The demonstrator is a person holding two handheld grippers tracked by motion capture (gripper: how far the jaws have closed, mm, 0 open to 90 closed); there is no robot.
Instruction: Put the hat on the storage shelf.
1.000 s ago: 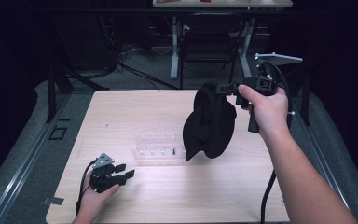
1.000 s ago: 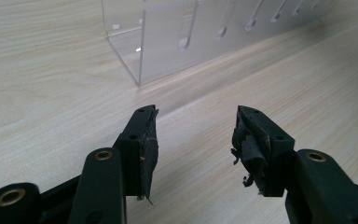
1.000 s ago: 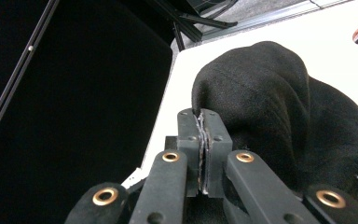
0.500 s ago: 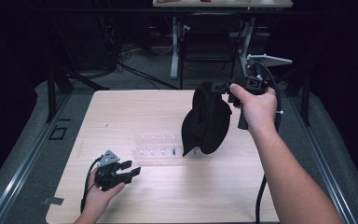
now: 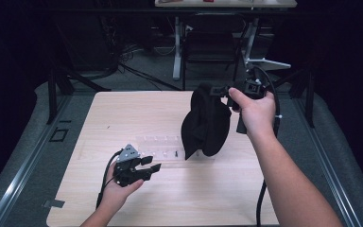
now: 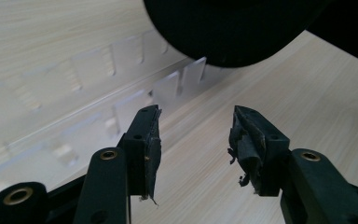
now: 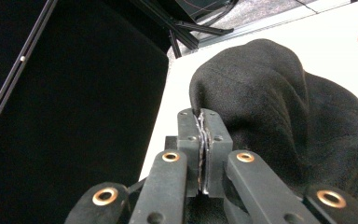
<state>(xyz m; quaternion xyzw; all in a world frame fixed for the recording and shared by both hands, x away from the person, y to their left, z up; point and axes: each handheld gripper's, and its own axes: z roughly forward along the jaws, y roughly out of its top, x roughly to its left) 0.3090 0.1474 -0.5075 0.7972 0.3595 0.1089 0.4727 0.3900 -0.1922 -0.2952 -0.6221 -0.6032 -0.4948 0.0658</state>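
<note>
A black fabric piece (image 5: 205,124) hangs limp above the wooden table, lifted by its top edge. My right gripper (image 5: 216,90) is shut on that edge; in the right gripper view the jaws (image 7: 204,122) are pressed together with the soft black fabric (image 7: 279,107) bunched just past them. My left gripper (image 5: 150,169) is held low over the table's front left, open with nothing between its fingers (image 6: 196,128). Just beyond it lies a clear plastic compartment tray (image 6: 121,88), partly covered by the hanging fabric (image 6: 233,28). The same tray (image 5: 163,146) sits at mid-table.
The light wooden table (image 5: 123,113) is bordered by grey floor and metal rails (image 5: 23,161). Dark stands, cables and another desk's legs (image 5: 177,47) are behind the far edge. A cable (image 5: 263,198) trails from my right gripper along the forearm.
My right gripper has carried the hanging fabric slightly left, toward the table's middle. My left gripper has shifted right, closer to the clear tray, still open.
</note>
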